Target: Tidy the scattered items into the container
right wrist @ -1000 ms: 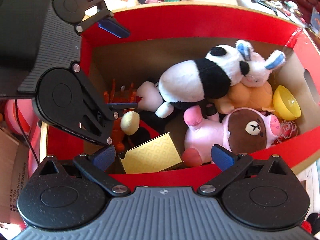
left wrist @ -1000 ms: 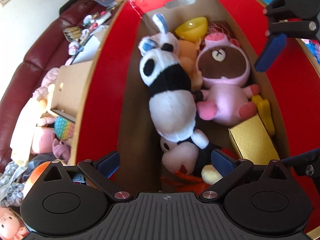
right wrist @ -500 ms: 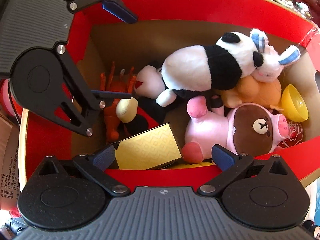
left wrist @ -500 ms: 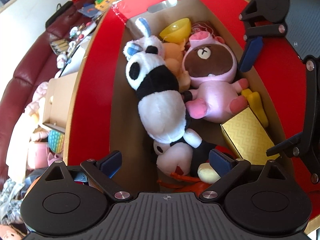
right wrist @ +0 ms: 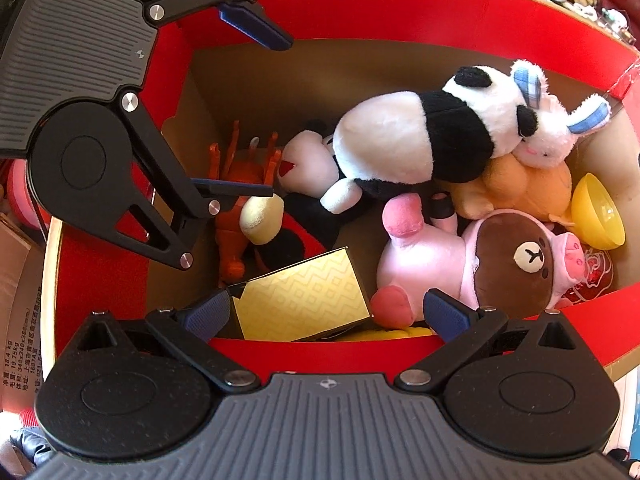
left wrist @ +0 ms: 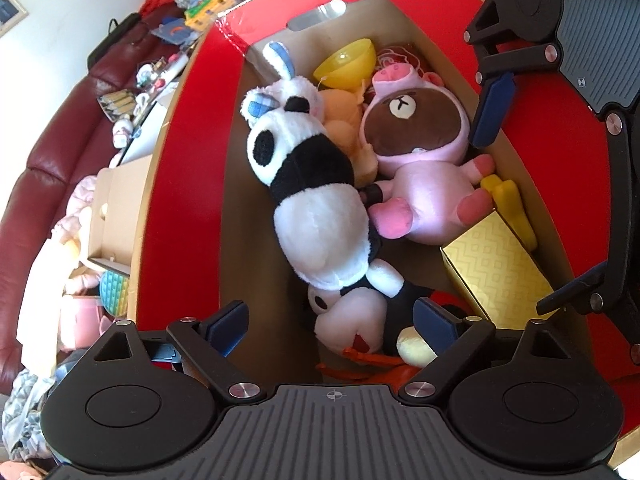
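Observation:
A red cardboard box (left wrist: 180,200) (right wrist: 400,8) with a brown inside holds several toys. A panda plush (left wrist: 316,184) (right wrist: 416,140) lies on a white bunny (left wrist: 288,88) and an orange plush (right wrist: 520,188). Beside them are a brown bear in a pink suit (left wrist: 416,152) (right wrist: 480,264), a yellow bowl (left wrist: 346,62), a gold box (left wrist: 496,276) (right wrist: 304,300) and an orange toy (right wrist: 236,220). My left gripper (left wrist: 331,322) (right wrist: 246,108) hangs over a white-faced plush (left wrist: 348,320); its jaws are closing, pads clear of it. My right gripper (right wrist: 328,312) (left wrist: 530,200) stands open above the gold box.
A dark red sofa (left wrist: 52,140) at the left carries small loose items. An open cardboard carton (left wrist: 116,208), a pastel ball (left wrist: 114,294) and pink plush toys lie outside the box's left wall. A printed carton (right wrist: 16,320) stands at the near left.
The right gripper has come further over the box and fills more of the left wrist view. The left jaws have narrowed a little. The toys lie as before.

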